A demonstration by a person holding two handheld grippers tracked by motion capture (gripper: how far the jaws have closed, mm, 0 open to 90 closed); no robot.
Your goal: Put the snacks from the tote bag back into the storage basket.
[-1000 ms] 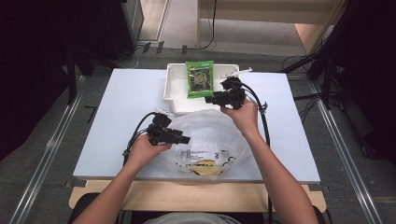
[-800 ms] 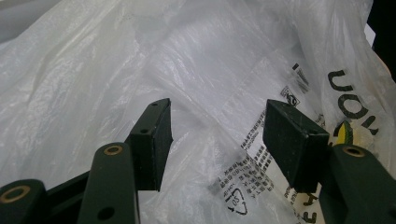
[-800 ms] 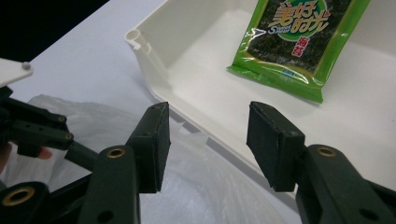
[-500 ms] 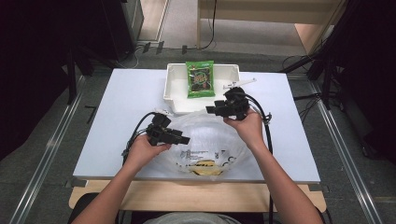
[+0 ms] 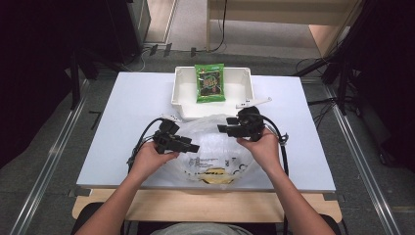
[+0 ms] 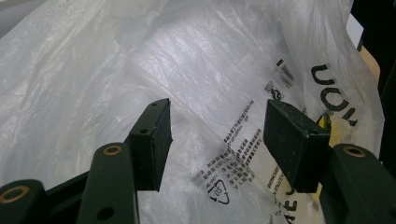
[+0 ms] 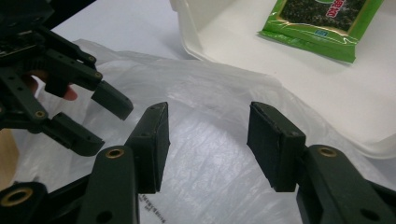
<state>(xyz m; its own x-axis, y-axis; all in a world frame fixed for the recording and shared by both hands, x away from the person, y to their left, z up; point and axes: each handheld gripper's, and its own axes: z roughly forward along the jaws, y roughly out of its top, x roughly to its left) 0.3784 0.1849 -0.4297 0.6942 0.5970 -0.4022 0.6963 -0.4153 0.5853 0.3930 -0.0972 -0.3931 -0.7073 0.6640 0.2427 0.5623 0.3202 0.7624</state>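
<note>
The white table [image 5: 127, 122] is evenly and brightly lit from overhead, while the floor to either side of it falls off into near black. Shadows on the table are short and soft. The clear plastic bag [image 5: 215, 147] on the table throws back pale glare along its creases. Up close, the nearest black jaws look slightly soft, and the bag's print stays readable.

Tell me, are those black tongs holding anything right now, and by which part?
Nothing is held. The left tongs and right tongs both stand open over the crinkled translucent white plastic bag, pads apart and gripping no fold of it.
</note>
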